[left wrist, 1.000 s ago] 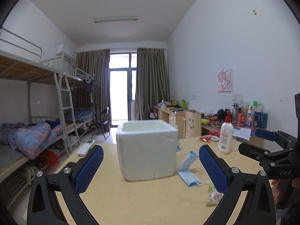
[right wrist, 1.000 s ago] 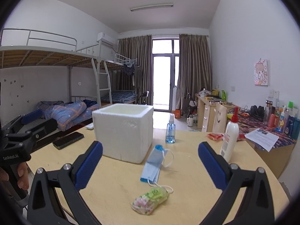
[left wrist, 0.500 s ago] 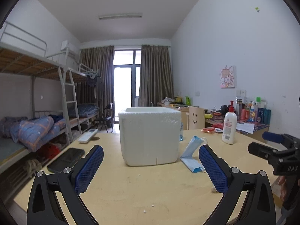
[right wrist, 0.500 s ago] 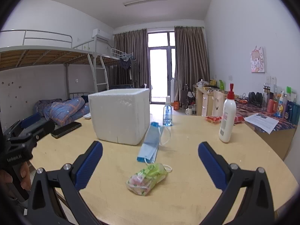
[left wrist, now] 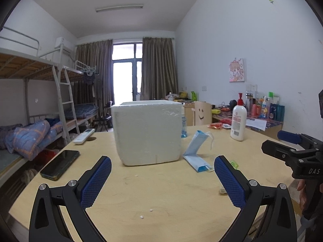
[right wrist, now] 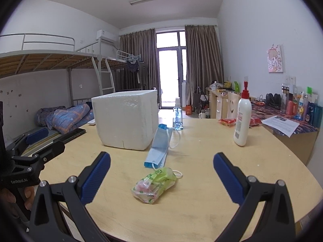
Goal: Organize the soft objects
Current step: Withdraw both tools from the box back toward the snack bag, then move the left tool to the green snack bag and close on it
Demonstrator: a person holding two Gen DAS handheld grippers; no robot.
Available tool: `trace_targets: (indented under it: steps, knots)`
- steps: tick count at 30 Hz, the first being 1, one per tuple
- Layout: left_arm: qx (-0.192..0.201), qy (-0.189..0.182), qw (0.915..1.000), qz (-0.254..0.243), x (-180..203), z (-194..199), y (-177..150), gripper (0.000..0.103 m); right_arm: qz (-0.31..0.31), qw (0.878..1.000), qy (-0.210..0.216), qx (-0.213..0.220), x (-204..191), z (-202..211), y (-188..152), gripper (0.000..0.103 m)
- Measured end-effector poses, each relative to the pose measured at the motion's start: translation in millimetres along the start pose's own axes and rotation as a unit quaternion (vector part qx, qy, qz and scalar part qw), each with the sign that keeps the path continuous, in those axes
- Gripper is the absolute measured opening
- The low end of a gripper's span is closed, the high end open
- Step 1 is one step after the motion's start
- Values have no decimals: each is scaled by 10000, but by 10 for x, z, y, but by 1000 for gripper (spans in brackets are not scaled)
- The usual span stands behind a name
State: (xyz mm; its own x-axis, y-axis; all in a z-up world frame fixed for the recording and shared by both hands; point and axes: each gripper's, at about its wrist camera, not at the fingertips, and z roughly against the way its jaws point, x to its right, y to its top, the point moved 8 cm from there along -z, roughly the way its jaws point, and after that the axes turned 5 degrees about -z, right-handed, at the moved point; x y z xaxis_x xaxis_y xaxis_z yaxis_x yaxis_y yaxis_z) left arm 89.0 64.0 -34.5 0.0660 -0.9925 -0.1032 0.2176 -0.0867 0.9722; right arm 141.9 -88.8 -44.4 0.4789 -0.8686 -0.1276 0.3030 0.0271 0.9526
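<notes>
The green and pink soft packet (right wrist: 154, 185) lies on the wooden table (right wrist: 201, 201) at lower centre of the right wrist view, straight ahead of the right gripper (right wrist: 161, 178) and between its wide-spread, empty jaws, its long axis running from lower left to upper right. Just above it, the blue face mask (right wrist: 159, 147) leans on the white foam box (right wrist: 126, 117). In the left wrist view the packet is barely visible behind a finger; the left gripper (left wrist: 162, 181), also spread and empty, is judged farther.
</notes>
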Motion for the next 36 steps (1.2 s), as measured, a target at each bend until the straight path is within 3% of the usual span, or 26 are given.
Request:
trace_targets:
  steps: [12,22,36]
  knots:
    - [-169,-536,9981,-248,395,-150,34,102,-155,9992,-361,23,299,117,16,103]
    - [-484,-1113,9917,-429,782,-331,-1,102,-415,9968,-680,-61,631,153,-30,103]
    - [-987,-1507,9818,-602,1124,-569,-135,102,-605,9948,-804,-121,889,157,-91,103]
